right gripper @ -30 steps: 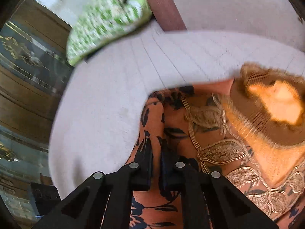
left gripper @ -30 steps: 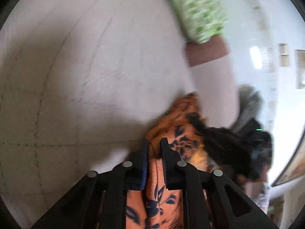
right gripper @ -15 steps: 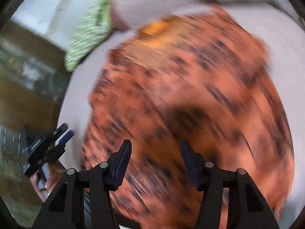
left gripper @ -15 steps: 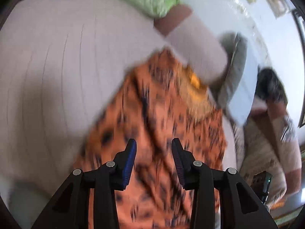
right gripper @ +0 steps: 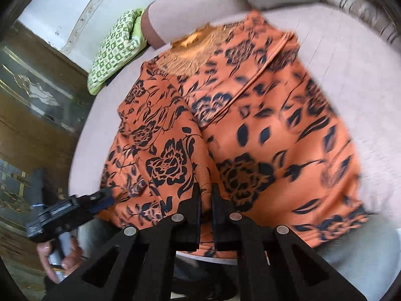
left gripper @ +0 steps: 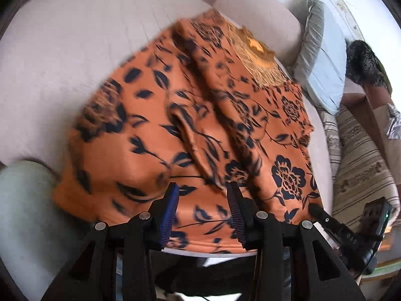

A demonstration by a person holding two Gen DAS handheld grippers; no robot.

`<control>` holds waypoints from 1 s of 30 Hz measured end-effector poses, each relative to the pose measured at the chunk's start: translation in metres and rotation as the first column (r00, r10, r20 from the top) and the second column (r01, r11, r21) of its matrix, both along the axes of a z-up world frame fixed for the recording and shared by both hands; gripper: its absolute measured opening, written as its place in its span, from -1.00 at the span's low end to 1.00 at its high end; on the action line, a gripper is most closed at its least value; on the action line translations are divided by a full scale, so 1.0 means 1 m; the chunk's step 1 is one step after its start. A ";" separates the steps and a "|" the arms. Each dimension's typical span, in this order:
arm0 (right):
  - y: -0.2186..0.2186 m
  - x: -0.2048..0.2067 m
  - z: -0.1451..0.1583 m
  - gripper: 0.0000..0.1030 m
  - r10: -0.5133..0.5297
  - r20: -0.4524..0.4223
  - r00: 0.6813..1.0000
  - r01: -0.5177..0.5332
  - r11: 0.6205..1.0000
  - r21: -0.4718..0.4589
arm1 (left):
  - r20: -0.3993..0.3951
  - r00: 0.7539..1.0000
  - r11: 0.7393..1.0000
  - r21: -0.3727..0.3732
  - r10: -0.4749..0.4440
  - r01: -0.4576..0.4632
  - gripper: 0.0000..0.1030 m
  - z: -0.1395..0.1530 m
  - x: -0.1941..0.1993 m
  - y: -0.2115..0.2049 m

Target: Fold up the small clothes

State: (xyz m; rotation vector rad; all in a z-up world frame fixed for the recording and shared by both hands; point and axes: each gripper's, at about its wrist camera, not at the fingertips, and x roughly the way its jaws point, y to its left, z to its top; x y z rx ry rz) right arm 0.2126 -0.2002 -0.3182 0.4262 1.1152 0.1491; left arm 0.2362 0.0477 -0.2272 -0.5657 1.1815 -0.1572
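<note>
At the near edge of the cushion, the left tool (left gripper: pixel 203 200) hung with its two ribbed blue pads well apart and nothing between them, just over the hem of the orange floral garment (left gripper: pixel 200 125). The right tool (right gripper: pixel 206 200) was a different matter: its jaws stood nearly together with a ridge of the same cloth running up between them, so it appeared to have hold of a pinch of fabric near the hem (the gap was narrow enough that a firm grip is a judgement rather than something plainly seen). From there the garment spread outward across the pale pink sofa seat (left gripper: pixel 75 37), its yellow-trimmed neckline (left gripper: pixel 255 45) at the far end toward the backrest and its hem hanging slightly over the front edge. It lay mostly opened out but not smooth; long creases ran lengthwise down the middle, and one side panel (right gripper: pixel 155 135) seemed to lie doubled over the body, though blur made that hard to confirm. Beyond it sat a green patterned cushion (right gripper: pixel 115 47) and a grey pillow (left gripper: pixel 320 62). As a judgement, the folding was at an early stage: the piece was laid out, perhaps with a first lengthwise fold begun, and the flattening and remaining folds were all left to do.
</note>
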 end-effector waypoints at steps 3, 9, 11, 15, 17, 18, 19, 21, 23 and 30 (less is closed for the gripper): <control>-0.008 0.005 -0.034 -0.65 -0.039 -0.126 0.991 0.041 0.999 0.015 | -0.018 0.999 0.999 -0.005 0.039 -0.040 -0.22 0.003 -0.006 0.012; -0.014 -0.036 0.016 -0.01 -0.048 0.061 0.997 0.042 0.995 0.096 | 0.100 0.994 0.998 0.026 0.049 -0.052 -0.18 0.051 -0.049 0.031; -0.012 -0.044 0.038 0.05 -0.038 0.115 0.993 0.029 0.996 0.081 | 0.146 0.988 0.997 0.050 0.043 -0.051 -0.14 0.068 -0.061 0.031; -0.007 -0.050 0.080 0.24 -0.026 0.199 0.980 0.015 0.998 0.057 | 0.223 0.975 0.994 0.109 0.008 -0.033 -0.04 0.110 -0.076 0.018; -0.003 -0.052 0.098 0.27 -0.021 0.238 0.971 0.007 0.998 0.058 | 0.251 0.968 0.992 0.127 -0.021 -0.011 0.00 0.125 -0.081 0.010; 0.002 -0.049 0.105 0.30 -0.020 0.252 0.968 0.005 0.998 0.062 | 0.271 0.962 0.991 0.137 -0.033 -0.004 0.03 0.136 -0.084 0.006; 0.004 -0.047 0.113 0.32 -0.018 0.266 0.964 0.000 0.998 0.067 | 0.280 0.959 0.990 0.142 -0.041 0.001 0.04 0.143 -0.088 0.007; 0.003 -0.046 0.126 0.32 -0.016 0.285 0.958 -0.005 0.998 0.070 | 0.300 0.953 0.990 0.143 -0.040 -0.003 0.08 0.160 -0.091 0.008; -0.001 -0.044 0.138 0.32 -0.024 0.309 0.951 -0.005 0.996 0.093 | 0.307 0.951 0.990 0.139 -0.040 -0.003 0.08 0.168 -0.089 0.010; -0.025 -0.019 0.157 0.35 -0.041 0.292 0.956 0.025 0.998 0.059 | 0.311 0.950 0.990 0.135 -0.016 -0.027 0.10 0.179 -0.067 0.019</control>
